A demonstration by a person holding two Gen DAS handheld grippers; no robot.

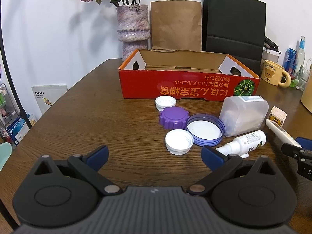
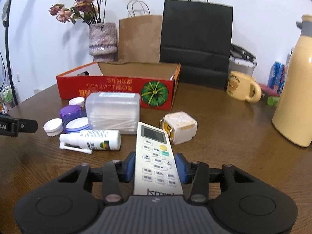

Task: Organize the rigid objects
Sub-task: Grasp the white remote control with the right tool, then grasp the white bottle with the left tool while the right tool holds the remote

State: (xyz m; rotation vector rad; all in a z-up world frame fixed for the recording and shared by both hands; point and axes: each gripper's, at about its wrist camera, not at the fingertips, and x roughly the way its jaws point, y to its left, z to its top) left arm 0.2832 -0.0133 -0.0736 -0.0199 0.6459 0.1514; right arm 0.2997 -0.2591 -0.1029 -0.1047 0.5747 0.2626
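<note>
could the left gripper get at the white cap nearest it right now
Probably yes. The left gripper is open with nothing between its pads, and the white cap lies just ahead, slightly to the right, on bare table. The blue-rimmed lid and spray bottle crowd its far and right sides.

A dark wood-grain table carries a red cardboard box near its far edge. Before the box lie 2 white caps, a purple cap, a blue-rimmed lid, a clear cotton-swab box, a white spray bottle and a small white cube. A yellow mug, a cream jug, 2 paper bags and a vase stand behind.
</note>
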